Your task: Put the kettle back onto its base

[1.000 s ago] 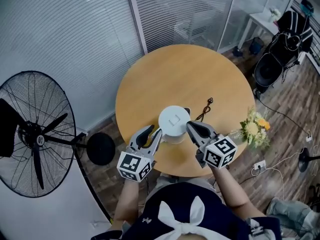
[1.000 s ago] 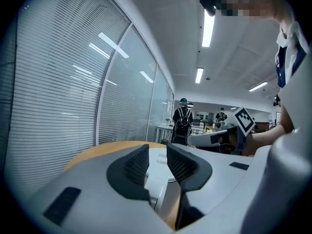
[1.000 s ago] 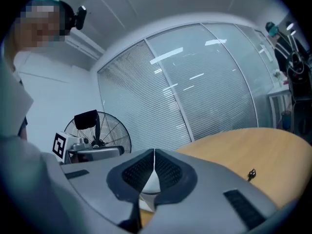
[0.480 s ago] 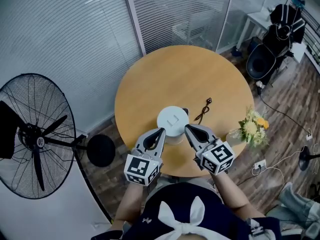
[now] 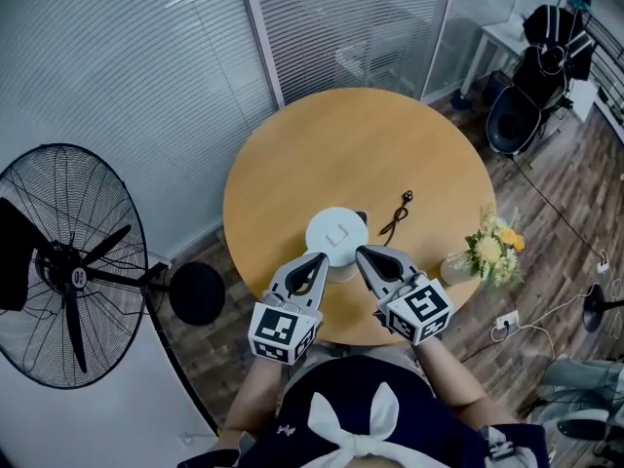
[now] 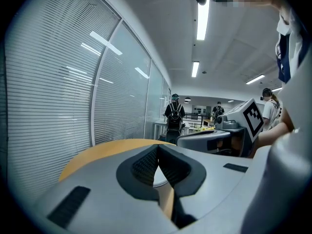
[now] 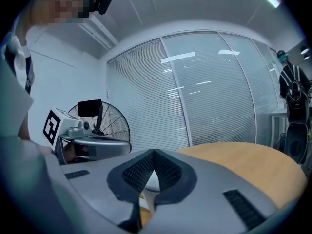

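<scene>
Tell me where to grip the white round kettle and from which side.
Grip the white round kettle by its body's two flanks, from the near edge of the wooden table: it stands upright and round, with the left tool and right tool either side there. Both are shut and empty; open them first. The dark stub at its far right may be a handle.

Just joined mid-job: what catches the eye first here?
A white kettle sits by the near edge of a round wooden table. The left gripper and right gripper point at it from either side, both shut and empty. A big black fan stands left of the table.
</scene>
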Available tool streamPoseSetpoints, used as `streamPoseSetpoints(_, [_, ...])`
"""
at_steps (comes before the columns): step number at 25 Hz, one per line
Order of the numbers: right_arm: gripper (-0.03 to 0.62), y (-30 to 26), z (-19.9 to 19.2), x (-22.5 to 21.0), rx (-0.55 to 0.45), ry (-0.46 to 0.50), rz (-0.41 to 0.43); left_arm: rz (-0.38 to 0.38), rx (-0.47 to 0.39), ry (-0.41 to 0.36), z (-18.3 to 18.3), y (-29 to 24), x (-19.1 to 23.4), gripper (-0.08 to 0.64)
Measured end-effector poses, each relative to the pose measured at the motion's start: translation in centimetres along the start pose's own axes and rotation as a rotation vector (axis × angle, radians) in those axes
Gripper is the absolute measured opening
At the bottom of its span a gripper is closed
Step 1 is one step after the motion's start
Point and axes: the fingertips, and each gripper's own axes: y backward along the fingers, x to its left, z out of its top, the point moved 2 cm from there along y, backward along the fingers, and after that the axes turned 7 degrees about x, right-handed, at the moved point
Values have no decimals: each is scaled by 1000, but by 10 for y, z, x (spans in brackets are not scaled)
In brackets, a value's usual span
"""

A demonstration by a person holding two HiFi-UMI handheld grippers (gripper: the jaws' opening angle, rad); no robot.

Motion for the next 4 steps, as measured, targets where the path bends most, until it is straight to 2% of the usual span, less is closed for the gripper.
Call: streamPoseSetpoints(4, [23,-4,0,3,5,10,4,0,12,-5,-4,-1,3,26])
